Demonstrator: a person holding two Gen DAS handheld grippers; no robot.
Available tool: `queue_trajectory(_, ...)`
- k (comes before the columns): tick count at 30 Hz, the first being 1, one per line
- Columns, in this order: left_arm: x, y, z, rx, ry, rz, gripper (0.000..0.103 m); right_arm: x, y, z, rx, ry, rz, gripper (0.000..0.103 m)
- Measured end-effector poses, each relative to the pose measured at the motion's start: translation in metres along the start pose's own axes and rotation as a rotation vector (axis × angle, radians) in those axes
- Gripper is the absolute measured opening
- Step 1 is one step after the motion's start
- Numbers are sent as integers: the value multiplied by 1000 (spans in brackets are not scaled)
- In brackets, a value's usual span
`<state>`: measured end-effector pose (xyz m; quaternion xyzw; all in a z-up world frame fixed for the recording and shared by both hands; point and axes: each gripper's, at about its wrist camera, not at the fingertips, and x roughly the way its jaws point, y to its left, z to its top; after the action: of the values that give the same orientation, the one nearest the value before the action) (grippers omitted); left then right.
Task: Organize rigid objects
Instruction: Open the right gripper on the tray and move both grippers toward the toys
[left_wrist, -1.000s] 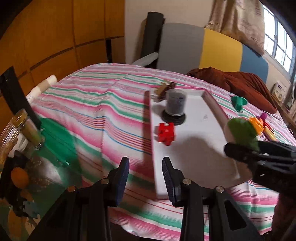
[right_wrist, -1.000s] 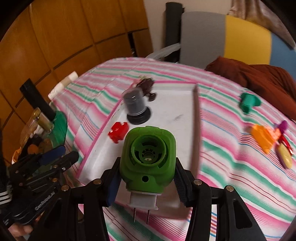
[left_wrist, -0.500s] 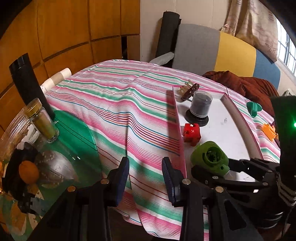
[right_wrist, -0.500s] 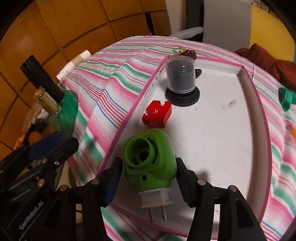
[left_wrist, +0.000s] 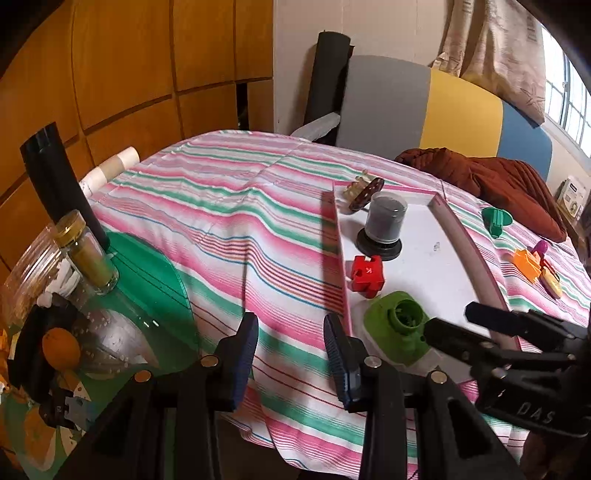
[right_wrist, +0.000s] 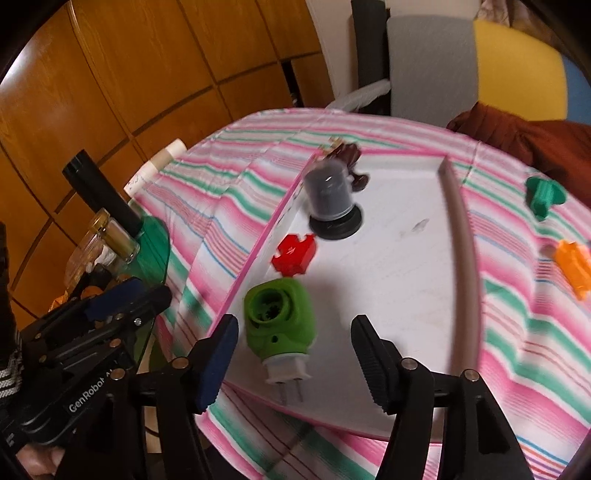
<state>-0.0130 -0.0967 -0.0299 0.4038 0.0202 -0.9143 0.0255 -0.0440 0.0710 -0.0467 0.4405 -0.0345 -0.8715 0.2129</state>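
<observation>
plug (right_wrist: 280, 321) lies on the tray (right_wrist: 406, 295), prongs toward the right hand-held gripper (right_wrist: 295, 354), whose jaws are opening clear of it; left hand-held gripper (left_wrist: 291, 354) nearly closed, empty, farther left.

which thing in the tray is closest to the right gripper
The green plug, lying at the tray's near end between the opening right gripper's fingers; the red block and dark jar sit farther back.

Cloth cover: striped pink, green and white tablecloth (left_wrist: 229, 221).
Left side: glass spice jar (left_wrist: 86, 254) with gold lid, beside black tube (left_wrist: 55, 181).
Rear: brown garment (left_wrist: 491, 181); wood-panel wall (left_wrist: 129, 62).
</observation>
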Motion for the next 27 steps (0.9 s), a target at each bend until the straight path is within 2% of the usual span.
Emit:
queue_trajectory(9, -8, -17, 1, 42, -12, -21, 37, -33, -35, -5, 9, -62, -97, 65)
queue_trajectory(11, -10, -22, 2, 59, -15, -28, 37, -40, -47, -6, 19, -67, -118, 70)
queue_trajectory(13, -11, -27, 2, 71, -17, -33, 37, -46, -60, -8, 28, -74, -143, 71)
queue_trajectory(22, -17, -54, 5, 132, -24, -73, 37, -75, -134, -14, 81, -70, -291, 73)
queue_trajectory(27, -17, -70, 7, 164, -18, -94, 37, -84, -178, -18, 49, -22, -408, 73)
